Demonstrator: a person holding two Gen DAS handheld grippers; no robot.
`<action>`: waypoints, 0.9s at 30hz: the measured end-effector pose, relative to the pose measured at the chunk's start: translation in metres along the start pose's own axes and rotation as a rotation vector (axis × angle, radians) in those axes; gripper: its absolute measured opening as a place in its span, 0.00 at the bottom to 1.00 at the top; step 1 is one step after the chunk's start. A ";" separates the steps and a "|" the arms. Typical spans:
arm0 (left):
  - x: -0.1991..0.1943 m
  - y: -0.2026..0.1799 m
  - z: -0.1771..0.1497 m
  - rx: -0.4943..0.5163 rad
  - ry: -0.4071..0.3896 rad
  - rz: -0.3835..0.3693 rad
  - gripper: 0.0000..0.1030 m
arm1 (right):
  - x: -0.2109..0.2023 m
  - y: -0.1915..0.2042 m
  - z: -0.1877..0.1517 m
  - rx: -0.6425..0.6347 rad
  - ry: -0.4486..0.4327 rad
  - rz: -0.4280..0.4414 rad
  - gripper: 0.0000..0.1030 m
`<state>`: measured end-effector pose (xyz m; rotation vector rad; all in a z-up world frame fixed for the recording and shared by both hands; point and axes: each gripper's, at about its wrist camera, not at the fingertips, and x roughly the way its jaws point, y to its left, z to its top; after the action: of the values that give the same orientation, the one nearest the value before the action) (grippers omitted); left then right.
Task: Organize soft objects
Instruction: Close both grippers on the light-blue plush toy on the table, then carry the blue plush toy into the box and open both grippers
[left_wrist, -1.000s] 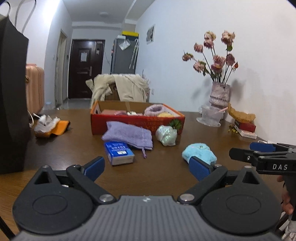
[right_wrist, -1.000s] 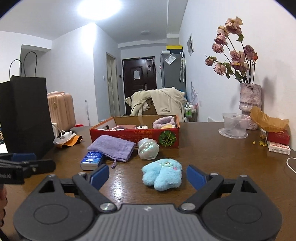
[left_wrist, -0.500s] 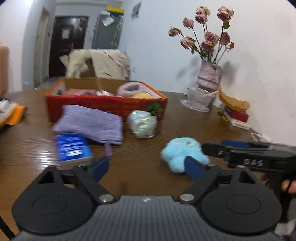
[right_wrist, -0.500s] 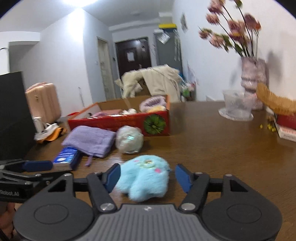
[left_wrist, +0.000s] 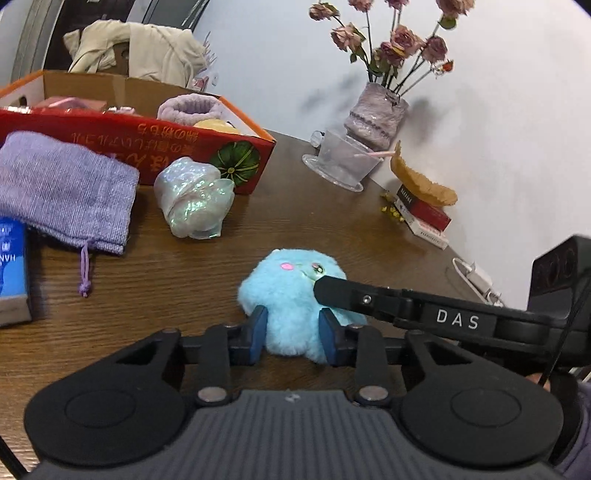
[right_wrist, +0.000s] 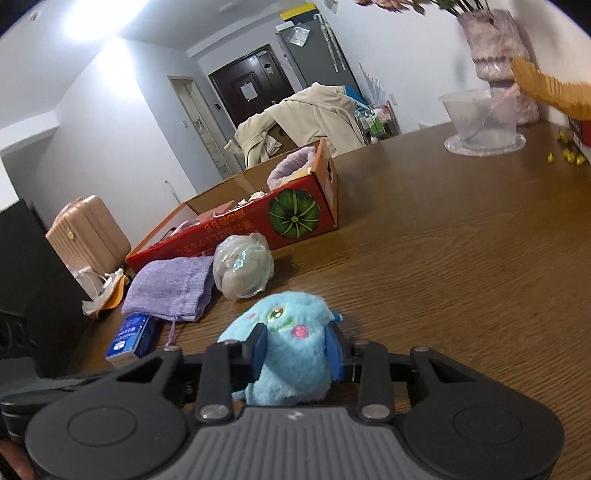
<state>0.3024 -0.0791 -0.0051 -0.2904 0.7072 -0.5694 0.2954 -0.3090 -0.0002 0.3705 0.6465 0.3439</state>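
Observation:
A fluffy blue plush toy (left_wrist: 291, 291) (right_wrist: 288, 325) lies on the brown table. My left gripper (left_wrist: 293, 336) has its jaws closing, and both blue pads press into the toy's near lobe. My right gripper (right_wrist: 296, 349) is also closing, its pads sunk into the fur on either side. In the left wrist view one right gripper finger (left_wrist: 369, 299) reaches in from the right and touches the toy's face. Behind stand a red cardboard box (left_wrist: 129, 136) (right_wrist: 295, 218) holding soft items, a purple pouch (left_wrist: 62, 184) and a shiny iridescent bundle (left_wrist: 192, 199).
A blue tissue pack (left_wrist: 11, 266) lies at the left by the pouch. A vase of dried roses (left_wrist: 376, 114), a plastic cup (left_wrist: 343, 162) and small boxes (left_wrist: 424, 218) line the wall. A black bag (right_wrist: 29, 277) and a suitcase (right_wrist: 88, 229) are at the left.
Both grippers have come forward and down onto the blue plush toy. Their jaws went from wide apart to pressing on its sides.

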 end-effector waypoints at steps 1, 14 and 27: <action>0.000 0.002 0.001 -0.010 0.001 -0.005 0.30 | 0.001 -0.001 0.000 0.011 0.007 0.007 0.33; -0.043 -0.010 0.004 -0.051 -0.086 -0.042 0.27 | -0.030 0.024 0.002 0.015 -0.074 0.025 0.30; -0.006 0.094 0.212 -0.144 -0.076 -0.012 0.29 | 0.107 0.086 0.196 -0.141 -0.041 0.133 0.30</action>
<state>0.4797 0.0136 0.1121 -0.4487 0.6749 -0.5170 0.4835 -0.2327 0.1271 0.2852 0.5548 0.5051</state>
